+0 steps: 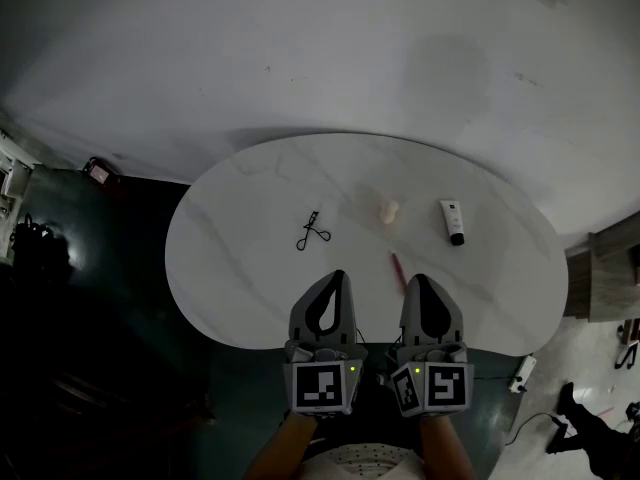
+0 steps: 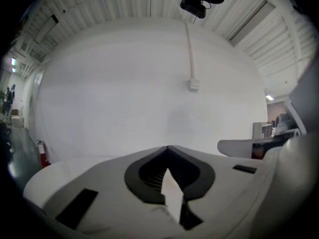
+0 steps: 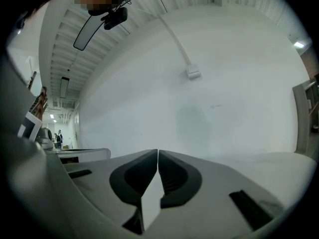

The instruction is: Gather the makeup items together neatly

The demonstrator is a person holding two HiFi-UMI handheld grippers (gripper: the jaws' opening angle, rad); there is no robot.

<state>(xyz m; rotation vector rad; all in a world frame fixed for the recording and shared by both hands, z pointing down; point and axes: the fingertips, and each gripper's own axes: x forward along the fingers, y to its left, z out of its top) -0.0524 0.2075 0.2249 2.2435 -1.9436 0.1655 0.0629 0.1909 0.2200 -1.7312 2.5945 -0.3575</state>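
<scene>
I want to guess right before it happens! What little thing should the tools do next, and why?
Probably open the right tool and reach for the pink stick beside its tip: that tool is shut and empty, and the stick lies apart from the white tube.

A plain white wall (image 1: 330,48) fills the far side. A thin conduit (image 2: 189,54) runs down it to a small box (image 2: 194,84). The floor (image 1: 120,268) is dark green on the left and paler at the near right, where a power strip (image 1: 521,371) and a black cable (image 1: 530,423) lie. An oval white marble desk (image 1: 250,268) stands close to the wall. A wooden cabinet (image 1: 612,268) sits at the right edge. The ceiling (image 2: 129,6) is ribbed white panels. A red extinguisher (image 2: 44,156) stands far left.
</scene>
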